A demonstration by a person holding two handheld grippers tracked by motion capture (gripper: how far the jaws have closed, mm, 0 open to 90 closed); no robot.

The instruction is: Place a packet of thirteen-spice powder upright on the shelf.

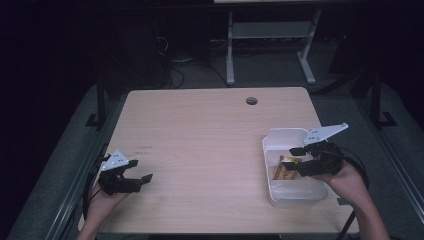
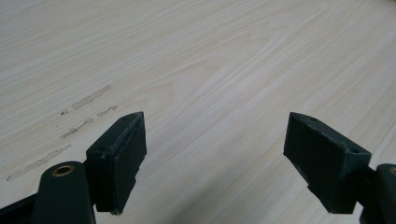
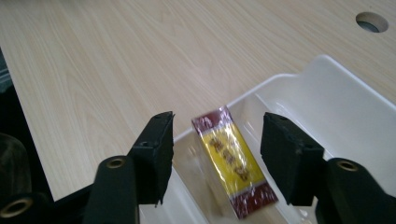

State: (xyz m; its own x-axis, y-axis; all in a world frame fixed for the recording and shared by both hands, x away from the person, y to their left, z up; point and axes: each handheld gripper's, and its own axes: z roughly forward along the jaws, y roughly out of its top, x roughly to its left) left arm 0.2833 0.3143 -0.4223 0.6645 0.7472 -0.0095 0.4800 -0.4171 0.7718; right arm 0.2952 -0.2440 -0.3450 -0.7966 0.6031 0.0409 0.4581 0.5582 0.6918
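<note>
1. The left claw (image 1: 141, 170) rests in the person's left hand (image 1: 107, 197) at the near left corner of the table (image 1: 200, 145). Its jaws are spread wide with nothing between them. In the left gripper view only bare pale wood lies ahead of the pads (image 2: 122, 154), and a few faint scuff marks (image 2: 70, 128) run off to the left of the left jaw.

2. Ahead of that claw, across the middle of the table, the wood stretches plain towards the far edge, where a round cable hole (image 1: 251, 101) sits well beyond both claws.

3. The right claw (image 1: 295, 161) is held in the right hand (image 1: 345, 177) over a white bin (image 1: 287, 135) at the near right of the table. Its jaws stand apart and grip nothing.

4. The packet (image 3: 232, 161), yellow with dark red ends, lies flat on the floor of the bin, just below and between the right claw's jaws. In the right gripper view neither pad (image 3: 161, 149) touches it, and a clear gap shows on each side. Its long side runs away from the claw, slanting a little to the left.

5. The bin's far wall rises beyond the right jaw, and its near rim passes under the left jaw.
</note>
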